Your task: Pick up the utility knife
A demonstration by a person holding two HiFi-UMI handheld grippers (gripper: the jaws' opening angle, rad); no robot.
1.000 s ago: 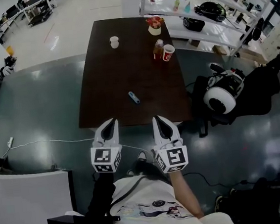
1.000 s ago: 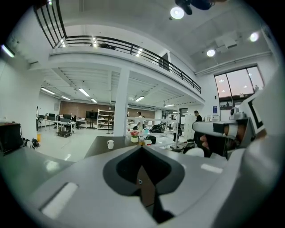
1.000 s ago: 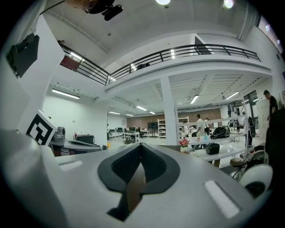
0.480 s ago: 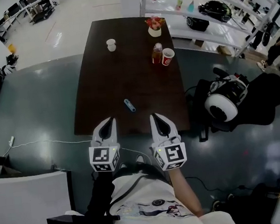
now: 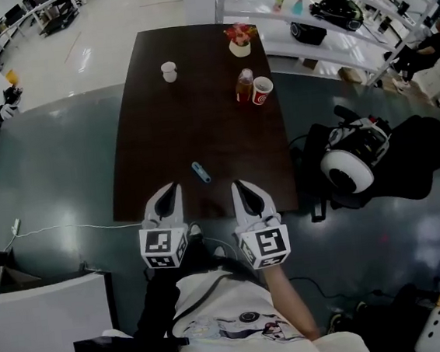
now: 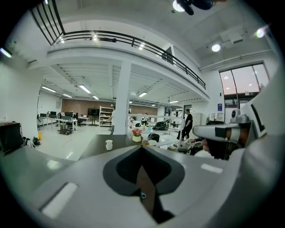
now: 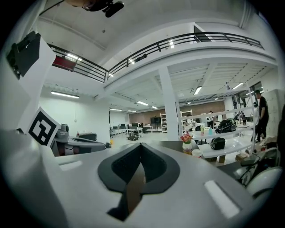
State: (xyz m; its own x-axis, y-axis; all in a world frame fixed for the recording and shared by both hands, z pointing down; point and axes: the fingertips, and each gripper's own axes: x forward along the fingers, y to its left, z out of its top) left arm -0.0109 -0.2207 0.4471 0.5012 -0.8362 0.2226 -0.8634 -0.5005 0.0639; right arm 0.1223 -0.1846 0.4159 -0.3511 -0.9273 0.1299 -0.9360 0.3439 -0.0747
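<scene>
Well, both claws hover side by side over the near edge of the dark worktop (image 5: 197, 111), and neither carries anything. The left claw (image 5: 175, 187) is clenched, its two jaws meeting at the tips with nothing pinched between them, which its own view confirms (image 6: 141, 148). The right claw (image 5: 237, 183) is likewise clenched on nothing, its jaws pressed together in its own view (image 7: 141, 145).

The utility knife (image 5: 201, 172) (a small blue thing, lying slantwise) rests flat on the worktop, near the near edge. From the left claw it sits at about one o'clock, from the right claw at about eleven o'clock. It is apart from both and touched by neither.

Toward the far end of the worktop, at twelve o'clock from the knife, stand a white cup (image 5: 168, 71), a bottle (image 5: 243, 86) with a red cup (image 5: 262, 90) just beside it, and a flower pot (image 5: 240, 41) near the far edge. White shelves (image 5: 323, 43) run along at two o'clock, off the worktop.
</scene>
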